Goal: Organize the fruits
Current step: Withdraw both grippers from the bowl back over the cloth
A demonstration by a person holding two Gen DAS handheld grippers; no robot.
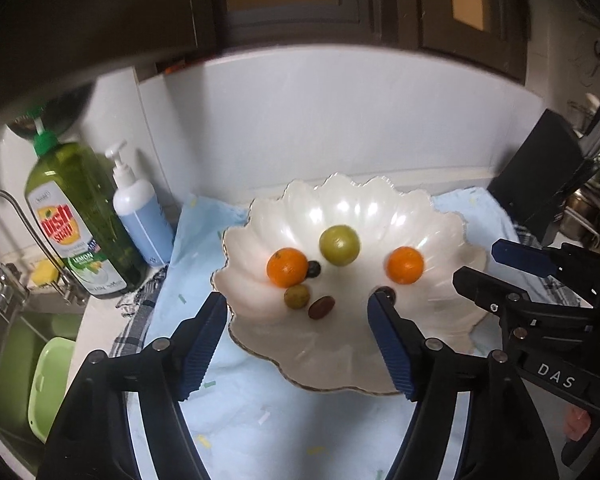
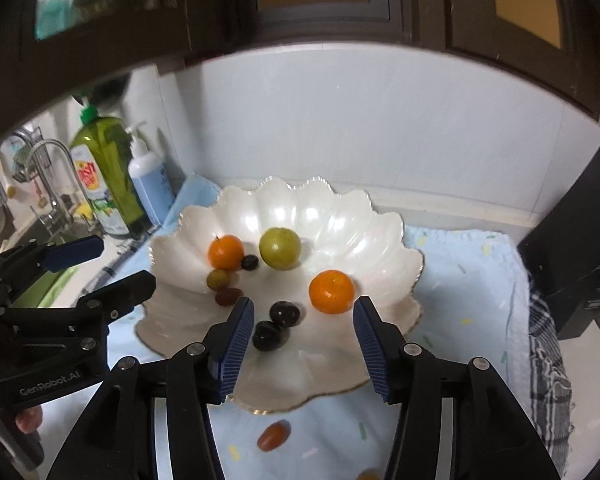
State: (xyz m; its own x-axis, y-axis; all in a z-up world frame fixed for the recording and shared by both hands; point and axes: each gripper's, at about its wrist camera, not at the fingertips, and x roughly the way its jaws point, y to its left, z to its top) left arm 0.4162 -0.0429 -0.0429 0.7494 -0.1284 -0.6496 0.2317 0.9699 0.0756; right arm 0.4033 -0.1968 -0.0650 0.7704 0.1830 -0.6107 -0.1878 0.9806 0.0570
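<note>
A white scalloped bowl (image 1: 440, 232) (image 2: 380, 240) sits on a light blue towel (image 1: 260, 420). In it lie two oranges (image 1: 287, 267) (image 1: 405, 264), a large green fruit (image 1: 339, 246), a small green fruit (image 1: 297, 297), a brown oval fruit (image 1: 321, 307) and dark grapes (image 2: 284, 313) (image 2: 267, 335). A red-brown fruit (image 2: 274, 435) lies on the towel in front of the bowl. My left gripper (image 1: 296, 312) is open and empty over the bowl's near rim. My right gripper (image 2: 303, 312) is open and empty, above the dark grapes.
A green dish-soap bottle (image 1: 80, 216) and a white pump bottle (image 1: 140, 216) stand left of the bowl, beside a tap (image 1: 16, 236) and sink. A black box (image 2: 580, 240) stands at the right. A checked cloth (image 2: 552, 360) lies at the towel's right edge.
</note>
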